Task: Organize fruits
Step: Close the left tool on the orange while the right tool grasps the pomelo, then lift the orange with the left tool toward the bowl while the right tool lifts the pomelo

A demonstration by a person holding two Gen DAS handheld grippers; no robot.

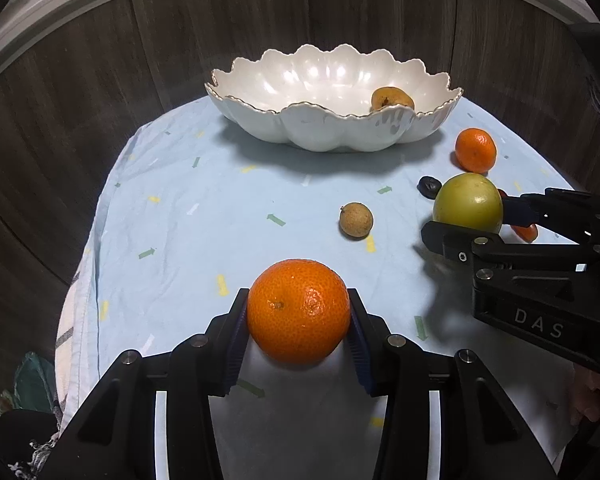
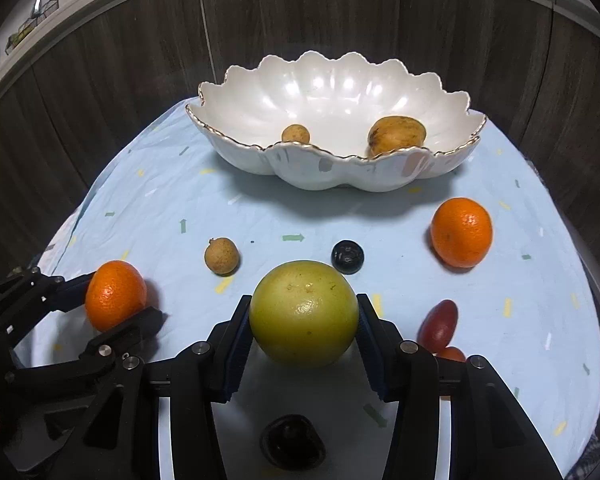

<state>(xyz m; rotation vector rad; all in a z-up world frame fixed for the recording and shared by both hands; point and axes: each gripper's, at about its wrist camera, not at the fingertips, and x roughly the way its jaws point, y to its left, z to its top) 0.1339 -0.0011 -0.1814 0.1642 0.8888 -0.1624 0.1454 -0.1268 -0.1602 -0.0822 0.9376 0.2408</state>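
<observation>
On the round table with the pale blue cloth (image 2: 500, 320) you have one white shell-shaped bowl with a gold rim (image 2: 236, 148). It sits at the far side, close to the dark wood wall.

Inside the bowl there are two fruits: one small round brown one (image 2: 295, 134) and one bigger yellow-brown one (image 2: 396, 135).

In front of the bowl, on the near side, your left gripper (image 1: 299, 312) has its two blue pads pressed on one bright orange tangerine (image 1: 299, 311). The fingers are partly closed, one on each side of the fruit.

To the right of that, also in front of the bowl, your right gripper (image 2: 304, 316) squeezes one big round yellow-green fruit (image 2: 304, 314) the same way, with a pad on each side.

Count the loose fruit on the cloth. There is one more orange tangerine (image 2: 461, 232) near the bowl's right end. One small brown round fruit (image 2: 221, 256) lies in front of the bowl, between your two grippers. One small dark round berry (image 2: 347, 256) sits just behind the green fruit. One dark red oval fruit (image 2: 438, 323) and one small orange-red one (image 2: 451, 353), touching it, lie just right of your right gripper. One dark lump (image 2: 292, 442) lies under that gripper, too dim to tell what it is.
</observation>
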